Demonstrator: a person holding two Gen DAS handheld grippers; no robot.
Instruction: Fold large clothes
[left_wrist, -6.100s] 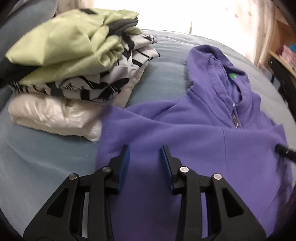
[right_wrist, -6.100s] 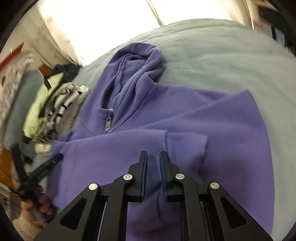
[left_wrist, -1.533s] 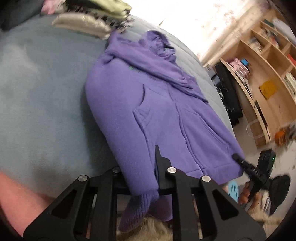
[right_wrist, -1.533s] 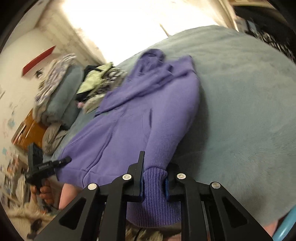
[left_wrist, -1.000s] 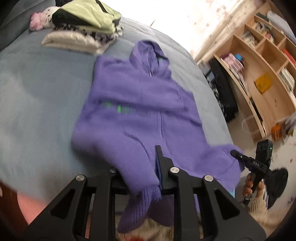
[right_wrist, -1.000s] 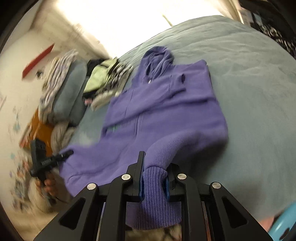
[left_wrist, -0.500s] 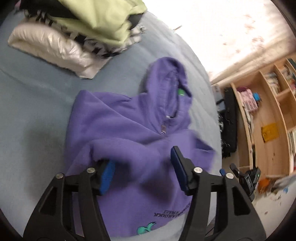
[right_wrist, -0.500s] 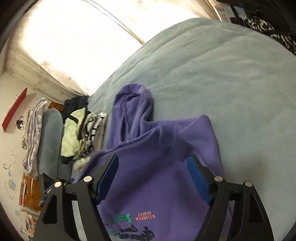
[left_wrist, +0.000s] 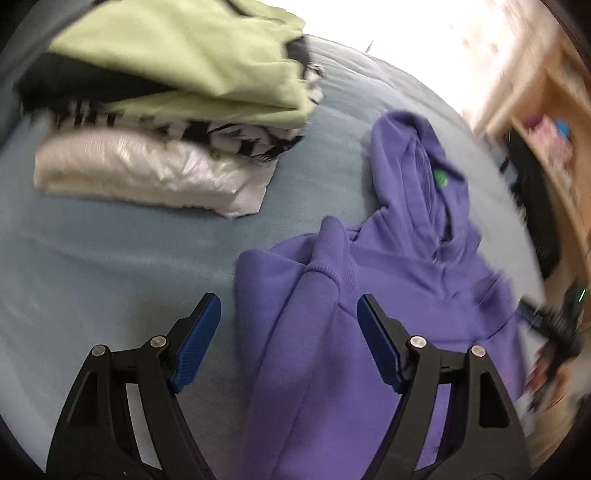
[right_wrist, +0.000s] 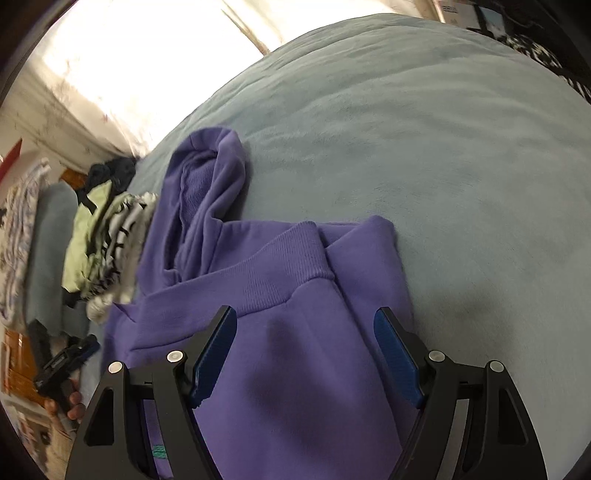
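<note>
Lying under both spread grippers, left (left_wrist: 288, 339) and right (right_wrist: 304, 356), the folded purple hoodie (right_wrist: 295, 295) is free.

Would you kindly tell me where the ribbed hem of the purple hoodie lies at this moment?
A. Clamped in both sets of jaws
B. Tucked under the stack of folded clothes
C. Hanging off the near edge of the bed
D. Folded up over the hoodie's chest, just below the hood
D: in the right wrist view the ribbed hem of the purple hoodie lies across its body below the hood, and the jaws stand open.
</note>
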